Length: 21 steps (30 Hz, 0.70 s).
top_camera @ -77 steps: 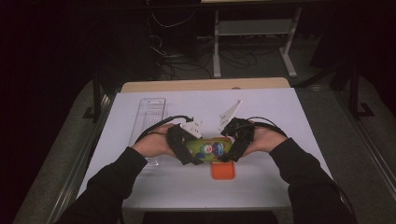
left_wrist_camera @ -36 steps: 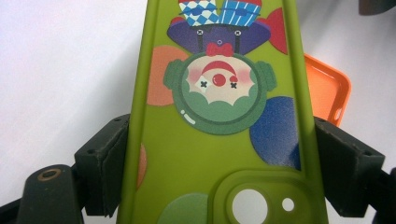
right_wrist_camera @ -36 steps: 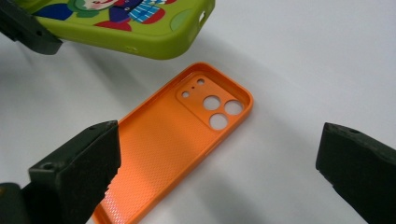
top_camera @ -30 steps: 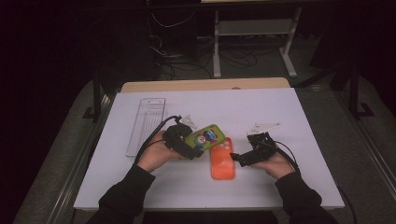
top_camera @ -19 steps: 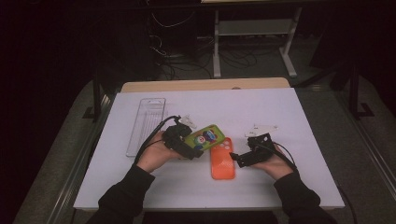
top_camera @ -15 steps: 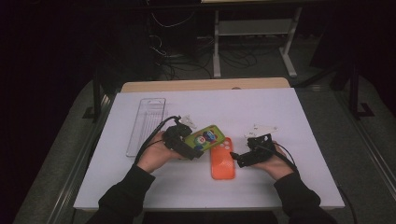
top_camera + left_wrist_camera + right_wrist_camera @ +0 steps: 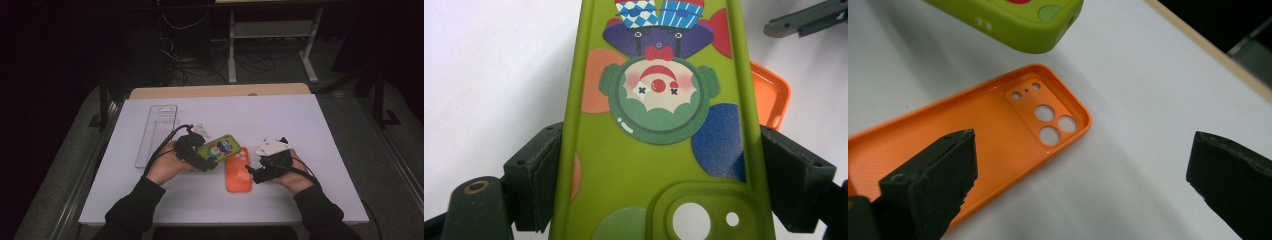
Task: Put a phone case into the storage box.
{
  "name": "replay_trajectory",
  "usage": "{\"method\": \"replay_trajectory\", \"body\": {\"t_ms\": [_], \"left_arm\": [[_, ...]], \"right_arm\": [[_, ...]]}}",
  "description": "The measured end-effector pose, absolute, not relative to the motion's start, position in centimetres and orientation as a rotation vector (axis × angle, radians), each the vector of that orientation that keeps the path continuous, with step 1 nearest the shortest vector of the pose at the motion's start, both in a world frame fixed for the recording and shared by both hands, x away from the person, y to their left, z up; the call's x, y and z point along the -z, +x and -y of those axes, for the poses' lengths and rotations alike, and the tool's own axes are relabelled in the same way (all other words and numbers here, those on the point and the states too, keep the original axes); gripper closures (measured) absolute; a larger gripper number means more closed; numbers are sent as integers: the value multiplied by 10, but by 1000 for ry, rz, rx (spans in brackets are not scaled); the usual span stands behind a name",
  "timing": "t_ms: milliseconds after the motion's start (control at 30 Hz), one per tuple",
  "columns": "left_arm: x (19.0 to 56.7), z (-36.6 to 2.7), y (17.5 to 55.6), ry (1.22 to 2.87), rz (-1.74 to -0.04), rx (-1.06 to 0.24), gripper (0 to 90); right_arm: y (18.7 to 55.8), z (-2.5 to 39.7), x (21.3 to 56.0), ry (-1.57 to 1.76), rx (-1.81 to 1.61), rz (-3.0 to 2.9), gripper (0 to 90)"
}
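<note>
While my left claw (image 7: pixel 206 161) pinches the green case (image 7: pixel 221 147) by its long sides, just above the table (image 7: pixel 300 125), my right claw (image 7: pixel 255 175) is spread wide beside the orange case (image 7: pixel 238 172), which lies flat near me.

No letters, brand names or numbers can be read in any view. The only markings are printed on the green phone case (image 7: pixel 659 120): a cartoon clown face with small crosses for eyes, a red nose and a red bow, set among coloured dots, seen upside down in the left gripper view. No marking is seen on the orange phone case (image 7: pixel 973 135).
</note>
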<state>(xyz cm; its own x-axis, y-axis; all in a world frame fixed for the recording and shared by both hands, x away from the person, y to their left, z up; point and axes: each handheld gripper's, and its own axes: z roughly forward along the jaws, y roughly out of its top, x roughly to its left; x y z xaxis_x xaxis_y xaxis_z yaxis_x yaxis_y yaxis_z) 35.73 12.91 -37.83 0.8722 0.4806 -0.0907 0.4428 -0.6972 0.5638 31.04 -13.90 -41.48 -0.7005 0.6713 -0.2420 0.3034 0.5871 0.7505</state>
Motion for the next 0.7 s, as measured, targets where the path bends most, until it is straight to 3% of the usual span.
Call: {"method": "replay_trajectory", "body": {"t_ms": [700], "left_arm": [[379, -129, 358, 2464, -648, -85, 159]], "right_arm": [[299, 126, 419, 420, -711, -2176, 0]]}}
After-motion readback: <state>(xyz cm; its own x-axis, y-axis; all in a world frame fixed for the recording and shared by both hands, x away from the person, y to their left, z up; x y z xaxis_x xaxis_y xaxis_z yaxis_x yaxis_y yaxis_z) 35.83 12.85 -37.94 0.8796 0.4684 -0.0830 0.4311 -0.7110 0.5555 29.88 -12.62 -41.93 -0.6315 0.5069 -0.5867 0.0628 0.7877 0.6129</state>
